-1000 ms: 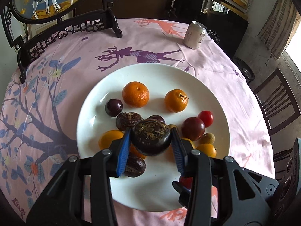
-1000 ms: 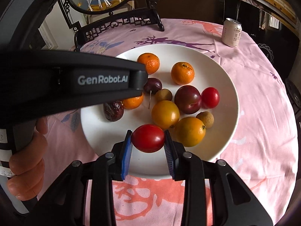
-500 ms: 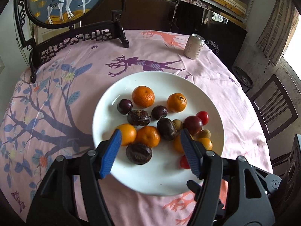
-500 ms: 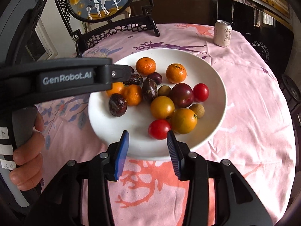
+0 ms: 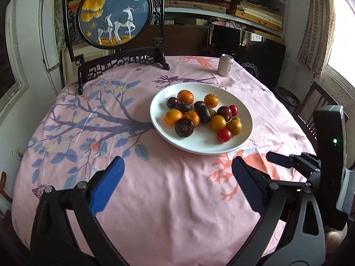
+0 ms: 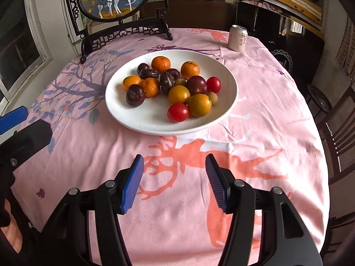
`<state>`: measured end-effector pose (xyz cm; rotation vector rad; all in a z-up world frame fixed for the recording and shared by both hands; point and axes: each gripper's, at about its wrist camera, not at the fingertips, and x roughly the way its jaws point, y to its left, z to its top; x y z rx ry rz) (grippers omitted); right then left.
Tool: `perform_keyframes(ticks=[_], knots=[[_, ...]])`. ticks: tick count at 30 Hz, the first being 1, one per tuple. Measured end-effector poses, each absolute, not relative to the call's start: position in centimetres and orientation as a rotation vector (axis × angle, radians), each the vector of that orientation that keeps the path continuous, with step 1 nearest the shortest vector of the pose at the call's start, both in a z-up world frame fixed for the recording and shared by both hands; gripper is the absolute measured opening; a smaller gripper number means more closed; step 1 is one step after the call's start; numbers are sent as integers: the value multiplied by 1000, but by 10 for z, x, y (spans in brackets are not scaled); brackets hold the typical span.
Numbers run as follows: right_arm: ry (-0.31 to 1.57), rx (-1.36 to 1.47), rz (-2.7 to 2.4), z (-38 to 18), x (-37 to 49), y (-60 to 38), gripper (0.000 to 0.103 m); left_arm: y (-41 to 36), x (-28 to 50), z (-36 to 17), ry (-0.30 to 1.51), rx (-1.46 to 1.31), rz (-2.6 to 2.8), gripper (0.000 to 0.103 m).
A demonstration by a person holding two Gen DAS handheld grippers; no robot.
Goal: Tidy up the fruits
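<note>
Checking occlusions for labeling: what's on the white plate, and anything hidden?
The white plate holds a cluster of fruit: mandarins, dark plums, wrinkled passion fruits, red tomatoes, yellow-orange fruits. Whatever lies beneath the packed middle cannot be seen.

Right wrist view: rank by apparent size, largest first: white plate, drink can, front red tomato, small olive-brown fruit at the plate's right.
1. white plate
2. drink can, though it stands farther back, so its look understates it
3. front red tomato
4. small olive-brown fruit
</note>
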<state>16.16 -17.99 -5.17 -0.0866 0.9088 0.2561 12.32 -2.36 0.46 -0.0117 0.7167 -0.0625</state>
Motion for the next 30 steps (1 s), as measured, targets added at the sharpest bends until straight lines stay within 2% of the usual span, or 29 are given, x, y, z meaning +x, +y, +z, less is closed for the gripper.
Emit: perform_keyframes(ticks=[13, 30], knots=[[866, -97, 252, -35, 131, -172, 58, -13, 90, 11, 698, -16, -34, 101], [856, -90, 258, -30, 125, -171, 58, -8, 88, 12, 715, -36, -25, 101]])
